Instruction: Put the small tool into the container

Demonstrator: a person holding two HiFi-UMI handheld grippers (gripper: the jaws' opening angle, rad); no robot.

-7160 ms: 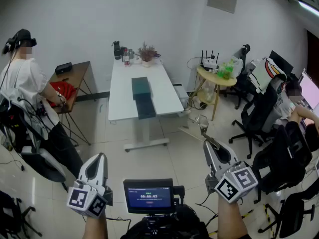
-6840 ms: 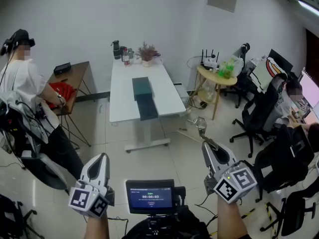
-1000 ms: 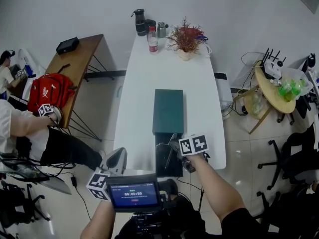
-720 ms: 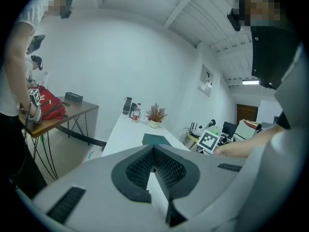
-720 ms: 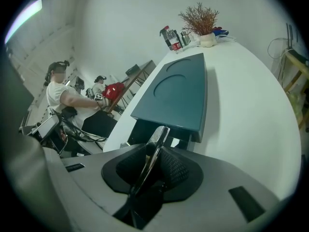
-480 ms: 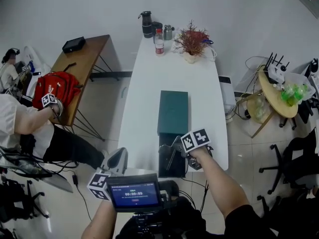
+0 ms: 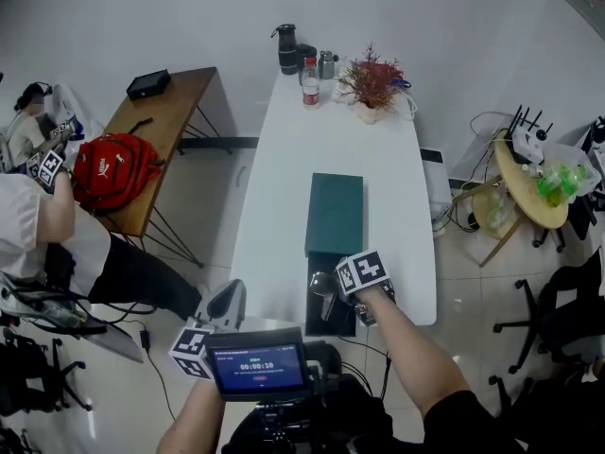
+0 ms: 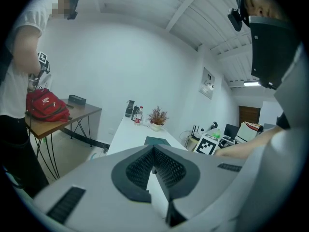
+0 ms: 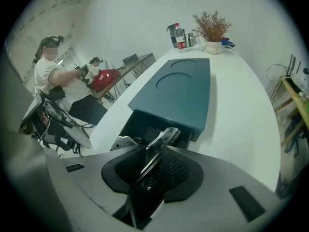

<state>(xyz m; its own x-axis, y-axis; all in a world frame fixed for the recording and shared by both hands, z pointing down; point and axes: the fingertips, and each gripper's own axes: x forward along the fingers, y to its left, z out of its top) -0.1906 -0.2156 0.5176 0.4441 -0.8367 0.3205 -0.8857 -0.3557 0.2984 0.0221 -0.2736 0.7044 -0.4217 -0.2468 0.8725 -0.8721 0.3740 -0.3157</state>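
Far left, the left gripper (image 7: 227, 293) hangs off the near corner of the white table (image 7: 284, 159), well apart from the action. Its pads (image 8: 140, 168) meet at the tips with nothing between them.

Moving across to the teal container (image 7: 334, 214): the lid covers the far part, and the dark open tray (image 7: 326, 315) shows at the near end, facing the person.

Right over that tray is the right gripper (image 7: 333, 287), angled steeply down. Here's the key bit: the small tool (image 9: 163, 140) lies between its fingers (image 9: 176, 170). Its long axis runs along the jaws, and its silvery end pokes past the tips toward the tray's black interior. The jaws have just been opening, and as far as I can judge they stand slack around the dark handle, not clamped on it.

So the tool's way in looks to be straight down its own length, with the tray directly beneath. The right hand is by far the nearer; this one is its job.
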